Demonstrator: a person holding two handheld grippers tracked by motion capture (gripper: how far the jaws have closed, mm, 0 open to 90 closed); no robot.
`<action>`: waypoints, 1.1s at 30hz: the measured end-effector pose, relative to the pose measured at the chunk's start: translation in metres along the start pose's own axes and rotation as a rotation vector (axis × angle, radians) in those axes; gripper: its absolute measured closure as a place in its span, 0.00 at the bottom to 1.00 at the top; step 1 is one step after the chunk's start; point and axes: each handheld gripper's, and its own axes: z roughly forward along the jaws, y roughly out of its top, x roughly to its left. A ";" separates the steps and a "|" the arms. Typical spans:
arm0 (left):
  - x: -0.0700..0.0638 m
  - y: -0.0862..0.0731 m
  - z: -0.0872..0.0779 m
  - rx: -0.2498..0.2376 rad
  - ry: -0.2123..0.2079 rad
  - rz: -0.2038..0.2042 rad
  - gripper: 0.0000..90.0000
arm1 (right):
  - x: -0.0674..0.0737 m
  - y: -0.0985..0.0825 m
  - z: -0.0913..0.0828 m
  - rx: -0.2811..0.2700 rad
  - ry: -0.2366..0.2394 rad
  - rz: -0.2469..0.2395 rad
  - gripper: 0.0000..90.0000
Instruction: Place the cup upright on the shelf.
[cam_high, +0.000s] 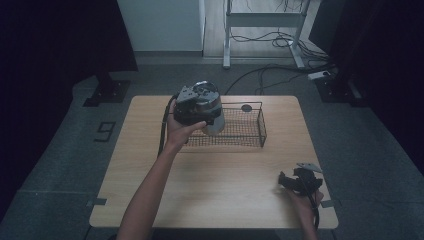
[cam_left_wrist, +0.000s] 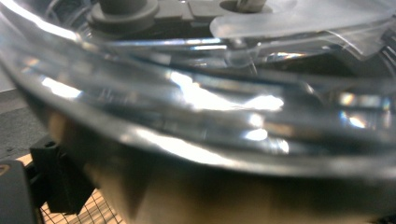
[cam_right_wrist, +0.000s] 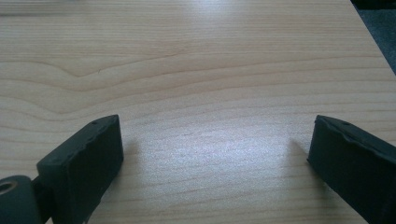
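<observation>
Left claw (cam_high: 209, 120) is raised over the left end of the wire basket (cam_high: 250, 131) at the worktop's (cam_high: 210, 175) far side, clamped on a clear, shiny round container (cam_high: 212, 102). In the left gripper view the container's (cam_left_wrist: 210, 107) glossy ribbed wall sits right against the lens, basket mesh below. Right claw (cam_high: 287, 181) rests low at the near right corner, jaws wide apart over bare wood (cam_right_wrist: 210, 93), holding nothing.
</observation>
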 end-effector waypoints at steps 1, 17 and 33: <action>0.001 0.000 0.002 -0.001 -0.002 -0.006 0.05 | 0.000 0.000 0.000 -0.001 0.000 0.000 0.03; 0.012 0.004 0.035 0.039 0.035 0.023 0.05 | 0.000 0.000 0.000 0.002 -0.002 0.000 0.03; 0.023 -0.013 0.066 0.095 0.097 0.007 0.05 | 0.000 0.000 0.000 0.002 -0.001 0.000 0.03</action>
